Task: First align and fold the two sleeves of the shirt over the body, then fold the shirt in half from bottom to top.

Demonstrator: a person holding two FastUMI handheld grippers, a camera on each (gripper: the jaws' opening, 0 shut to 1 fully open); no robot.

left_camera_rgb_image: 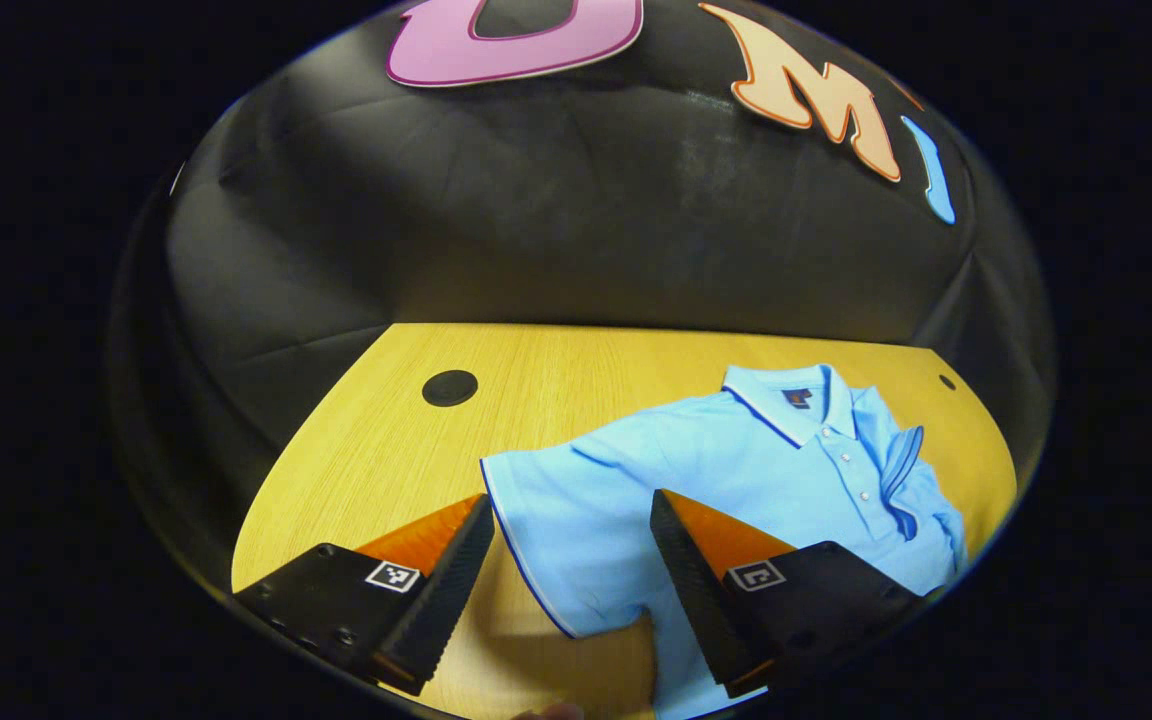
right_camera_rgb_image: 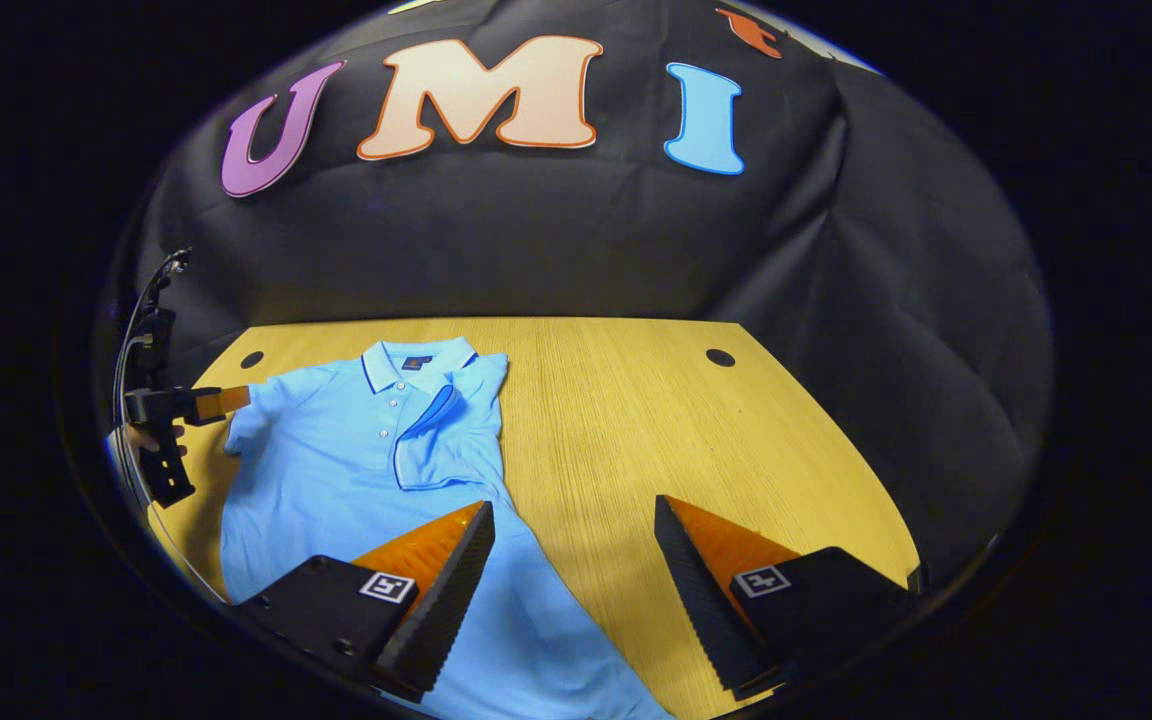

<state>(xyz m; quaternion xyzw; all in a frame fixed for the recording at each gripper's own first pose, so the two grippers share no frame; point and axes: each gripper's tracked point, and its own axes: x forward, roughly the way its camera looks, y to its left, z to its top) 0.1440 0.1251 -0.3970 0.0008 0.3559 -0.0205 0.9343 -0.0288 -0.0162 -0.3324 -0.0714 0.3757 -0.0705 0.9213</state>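
Item: polo shirt (left_camera_rgb_image: pixel 736 470), light blue with darker piping at the collar (left_camera_rgb_image: pixel 786 395) and cuffs, lying face up on a wooden table (left_camera_rgb_image: pixel 416 440)

Position: in the left gripper view the unfolded sleeve (left_camera_rgb_image: pixel 546 520) lies flat between the spread fingers of the left gripper (left_camera_rgb_image: pixel 571 560), its piped cuff edge nearer the left-hand finger; the body runs under and beyond the right-hand finger. In the right gripper view the other sleeve (right_camera_rgb_image: pixel 446 440) is already laid over the chest, and the shirt's lower body passes under the left-hand finger of the right gripper (right_camera_rgb_image: pixel 571 570), the right-hand finger over bare table

Jaws: both grippers wide apart, holding nothing

Handling, as judged: thin knit — light, limp, no stiffness of its own; likely to sag, crease and drag on the wood if lifted from one point. Not fragile, not slippery

Where to hold: the cuff hem of the flat sleeve — doubled and firmer — pinching a single layer; later the bottom hem corners, one per gripper
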